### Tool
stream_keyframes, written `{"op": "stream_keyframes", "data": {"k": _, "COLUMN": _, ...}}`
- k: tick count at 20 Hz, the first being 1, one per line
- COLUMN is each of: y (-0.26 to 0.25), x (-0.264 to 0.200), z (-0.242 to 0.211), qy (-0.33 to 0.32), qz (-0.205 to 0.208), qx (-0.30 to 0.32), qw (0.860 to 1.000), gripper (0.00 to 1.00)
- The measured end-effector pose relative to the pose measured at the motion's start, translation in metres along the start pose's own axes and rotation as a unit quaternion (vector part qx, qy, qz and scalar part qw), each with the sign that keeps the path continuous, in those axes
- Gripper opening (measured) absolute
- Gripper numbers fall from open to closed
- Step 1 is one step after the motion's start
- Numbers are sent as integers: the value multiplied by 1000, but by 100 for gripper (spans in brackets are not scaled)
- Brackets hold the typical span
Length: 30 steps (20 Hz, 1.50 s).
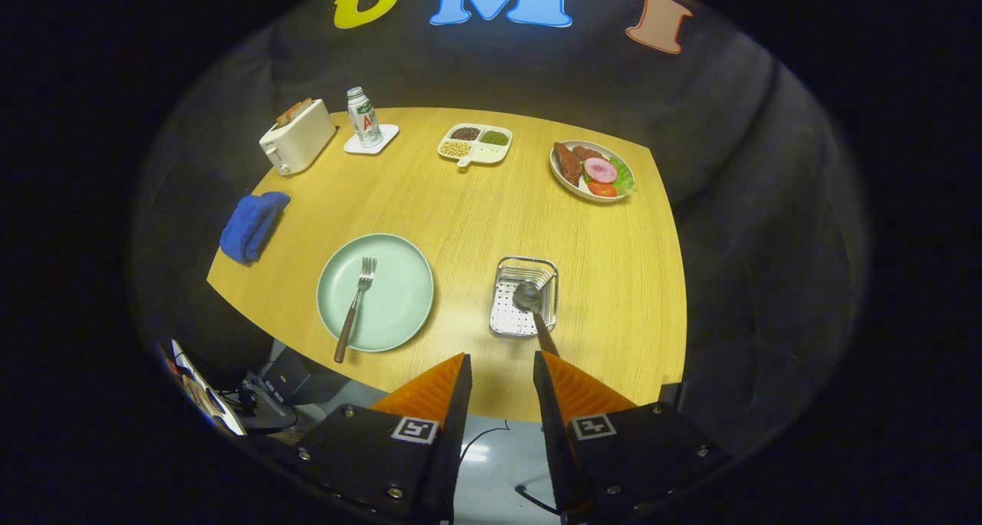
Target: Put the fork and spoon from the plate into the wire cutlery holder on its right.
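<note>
A fork (357,302) with a brown handle lies on the pale green plate (399,279), its handle end sticking out over the plate's near rim. To the plate's right stands the wire cutlery holder (506,321). The spoon (529,298) has its bowl inside the holder, and its handle leans out over the near rim toward one of my fingertips (546,364). My gripper (502,362) hovers high above the table's near edge, just short of the holder. It is open, with nothing between its fingers.
At the back of the wooden table (476,210) stand a white toaster (298,135), a bottle (364,117) on a coaster, a divided dish of beans (476,143) and a plate of food (592,172). A blue cloth (252,226) lies near the left edge.
</note>
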State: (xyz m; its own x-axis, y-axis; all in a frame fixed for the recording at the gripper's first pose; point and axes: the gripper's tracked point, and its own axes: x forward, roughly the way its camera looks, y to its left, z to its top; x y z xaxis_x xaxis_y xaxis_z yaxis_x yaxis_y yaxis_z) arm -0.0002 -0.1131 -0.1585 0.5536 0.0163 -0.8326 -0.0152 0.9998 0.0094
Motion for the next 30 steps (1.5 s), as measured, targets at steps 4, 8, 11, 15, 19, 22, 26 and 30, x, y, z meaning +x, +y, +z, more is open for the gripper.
{"op": "stream_keyframes", "data": {"k": 4, "y": 37, "x": 0, "z": 0, "qy": -36, "qz": 29, "qx": 0, "qw": 999, "gripper": 49}}
{"op": "stream_keyframes", "data": {"k": 8, "y": 75, "x": 6, "z": -9, "qy": -37, "qz": 61, "qx": -1, "qw": 997, "gripper": 48}}
{"op": "stream_keyframes", "data": {"k": 11, "y": 100, "x": 14, "z": -12, "qy": -46, "qz": 78, "qx": -5, "qw": 996, "gripper": 49}}
{"op": "stream_keyframes", "data": {"k": 15, "y": 131, "x": 28, "z": -14, "qy": -77, "qz": 97, "qx": -17, "qw": 992, "gripper": 48}}
{"op": "stream_keyframes", "data": {"k": 19, "y": 156, "x": 45, "z": -30, "qy": -54, "qz": 109, "qx": -38, "qw": 992, "gripper": 49}}
{"op": "stream_keyframes", "data": {"k": 22, "y": 171, "x": 57, "z": -43, "qy": -40, "qz": 116, "qx": -49, "qw": 991, "gripper": 49}}
{"op": "stream_keyframes", "data": {"k": 26, "y": 187, "x": 75, "z": -54, "qy": -24, "qz": 118, "qx": -57, "qw": 991, "gripper": 49}}
{"op": "stream_keyframes", "data": {"k": 30, "y": 199, "x": 91, "z": -60, "qy": -11, "qz": 120, "qx": -65, "qw": 991, "gripper": 49}}
